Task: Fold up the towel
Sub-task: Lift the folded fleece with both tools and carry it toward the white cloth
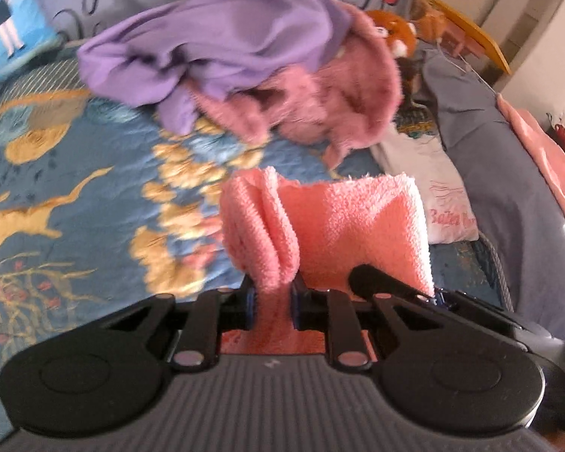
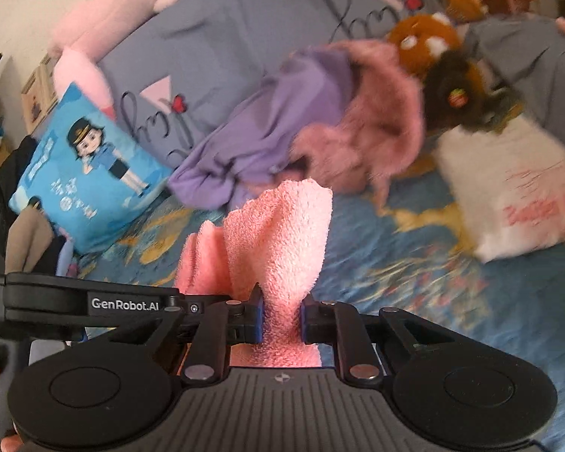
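Note:
A salmon-pink terry towel (image 1: 342,222) is held up above the bed between both grippers. My left gripper (image 1: 273,307) is shut on a bunched edge of it, with folds bulging out past the fingers. The other gripper's black finger shows at the towel's right edge in the left wrist view. My right gripper (image 2: 280,318) is shut on another bunched part of the pink towel (image 2: 282,233), which stands up in front of the fingers. In the right wrist view the left gripper's black body enters from the left edge.
Below lies a blue bedspread (image 1: 75,173) with gold patterns. A purple cloth (image 1: 222,49) and a fuzzy mauve garment (image 1: 320,101) are heaped ahead. A blue cartoon cushion (image 2: 90,173), a white printed pillow (image 2: 516,196), an orange plush toy (image 2: 425,37) and grey pillows sit around.

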`<state>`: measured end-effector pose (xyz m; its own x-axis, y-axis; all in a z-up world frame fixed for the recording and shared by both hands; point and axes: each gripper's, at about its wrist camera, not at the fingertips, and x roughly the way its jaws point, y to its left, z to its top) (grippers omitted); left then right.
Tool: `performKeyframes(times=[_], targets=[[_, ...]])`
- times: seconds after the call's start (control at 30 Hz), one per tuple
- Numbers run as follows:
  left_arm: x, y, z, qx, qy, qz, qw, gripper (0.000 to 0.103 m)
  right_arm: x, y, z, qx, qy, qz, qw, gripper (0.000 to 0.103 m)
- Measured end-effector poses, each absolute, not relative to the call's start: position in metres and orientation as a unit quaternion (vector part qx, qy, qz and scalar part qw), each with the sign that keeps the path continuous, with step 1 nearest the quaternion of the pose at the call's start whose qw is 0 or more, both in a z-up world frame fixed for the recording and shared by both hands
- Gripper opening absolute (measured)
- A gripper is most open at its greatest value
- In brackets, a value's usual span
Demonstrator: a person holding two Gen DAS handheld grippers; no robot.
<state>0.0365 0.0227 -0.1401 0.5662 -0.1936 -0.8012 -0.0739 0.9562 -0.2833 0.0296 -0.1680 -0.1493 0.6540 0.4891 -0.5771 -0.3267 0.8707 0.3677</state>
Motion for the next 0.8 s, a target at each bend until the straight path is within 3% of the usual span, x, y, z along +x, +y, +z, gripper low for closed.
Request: performKeyframes(times=[0.4,0.8], targets=[[0.144,-0.1,-0.112,-0.153,0.471,-0.09,0.864,0.019,0.107,-0.272,-0.107,0.062,0.313,0.156,0.935,0.017],[0.23,-0.133,-0.132,-0.298,0.474,-0.107,0.822,0.021,0.223,-0.326,-0.117,0.074,0.382,0.121,0.913,0.017]])
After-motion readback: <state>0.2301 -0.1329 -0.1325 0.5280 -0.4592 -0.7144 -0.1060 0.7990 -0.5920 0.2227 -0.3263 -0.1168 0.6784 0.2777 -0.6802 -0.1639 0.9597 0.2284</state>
